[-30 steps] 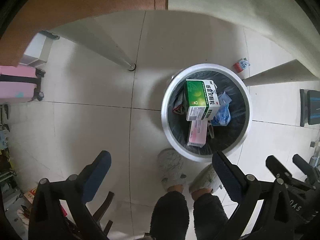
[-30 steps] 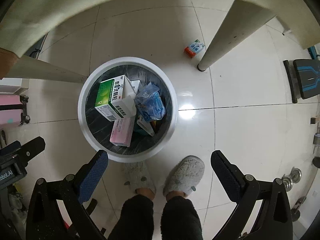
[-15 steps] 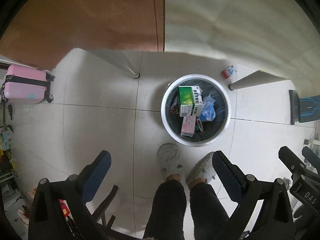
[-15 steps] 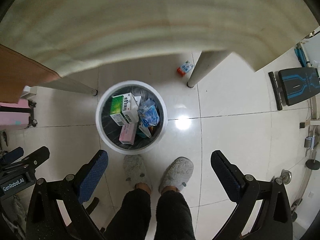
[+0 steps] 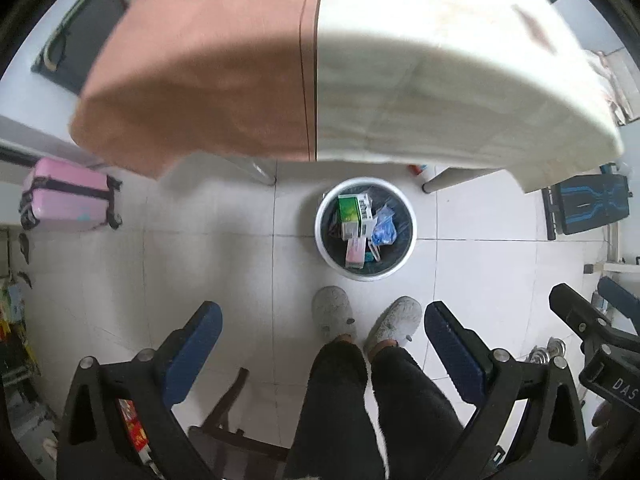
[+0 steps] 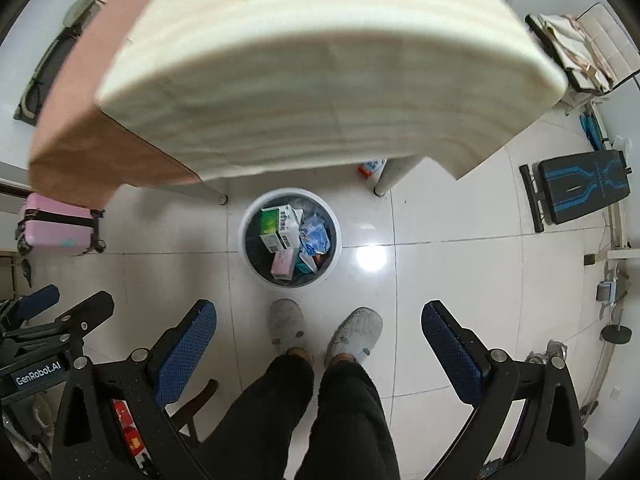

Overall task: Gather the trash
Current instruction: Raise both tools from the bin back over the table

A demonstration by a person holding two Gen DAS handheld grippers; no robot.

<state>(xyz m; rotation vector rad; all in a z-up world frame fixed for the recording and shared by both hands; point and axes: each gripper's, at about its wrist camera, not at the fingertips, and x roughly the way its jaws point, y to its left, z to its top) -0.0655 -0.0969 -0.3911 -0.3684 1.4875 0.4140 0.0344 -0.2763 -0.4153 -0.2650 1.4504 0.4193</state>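
Left tongs (image 5: 322,328) wide apart and empty, right tongs (image 6: 318,326) too, full trash bin (image 6: 291,238) on floor ahead of both

Bin (image 5: 407,204) top open, approach from above unobstructed; boxes (image 6: 276,230) fill the inside. Table edge (image 6: 320,120) overhangs just behind bin; table legs (image 6: 386,182) flank it L & R. Slippered feet (image 6: 286,326) just in front. Bare floor (image 6: 460,248) to R
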